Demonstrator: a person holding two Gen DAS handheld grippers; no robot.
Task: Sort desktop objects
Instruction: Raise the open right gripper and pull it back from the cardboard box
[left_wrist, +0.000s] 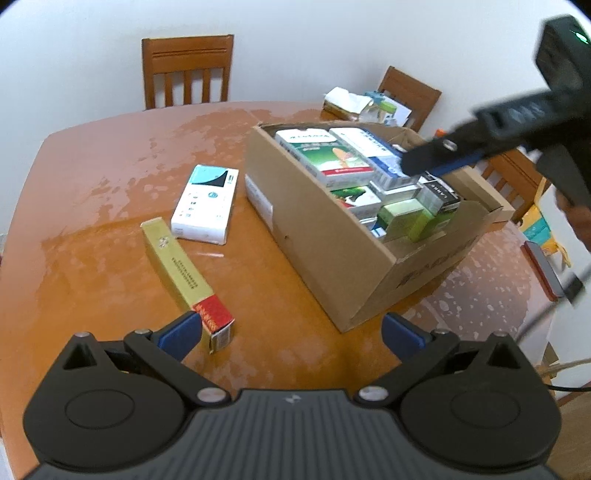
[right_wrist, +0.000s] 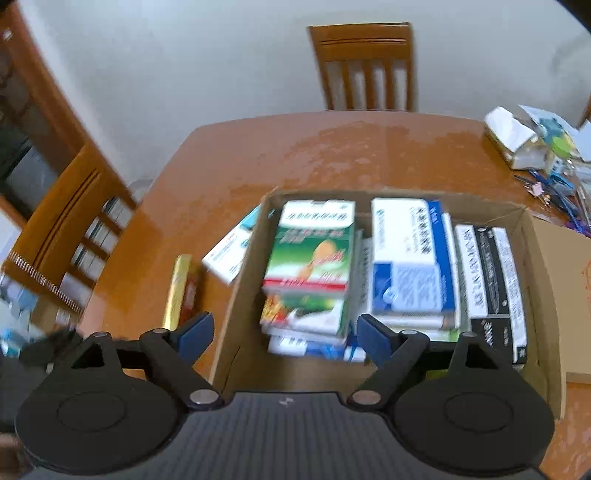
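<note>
An open cardboard box (left_wrist: 332, 251) packed with several medicine cartons stands on the brown table. In the right wrist view a green-and-white carton (right_wrist: 314, 247), a blue-and-white carton (right_wrist: 406, 251) and a black-and-white carton (right_wrist: 491, 273) lie on top inside the cardboard box (right_wrist: 543, 295). My right gripper (right_wrist: 284, 338) hovers open over its near wall, nothing between the fingers; it also shows above the box as the right gripper (left_wrist: 436, 162). A long gold carton with a red end (left_wrist: 184, 273) and a white-and-teal carton (left_wrist: 207, 201) lie left of the box. My left gripper (left_wrist: 291, 332) is open and empty, its left finger beside the gold carton's red end.
Wooden chairs (left_wrist: 188, 70) stand at the far side and right of the table. A pile of tissue, pens and small items (right_wrist: 535, 147) sits at the far right corner. A flat red-edged device (left_wrist: 546, 273) lies near the right edge. A wooden shelf (right_wrist: 74, 229) stands left of the table.
</note>
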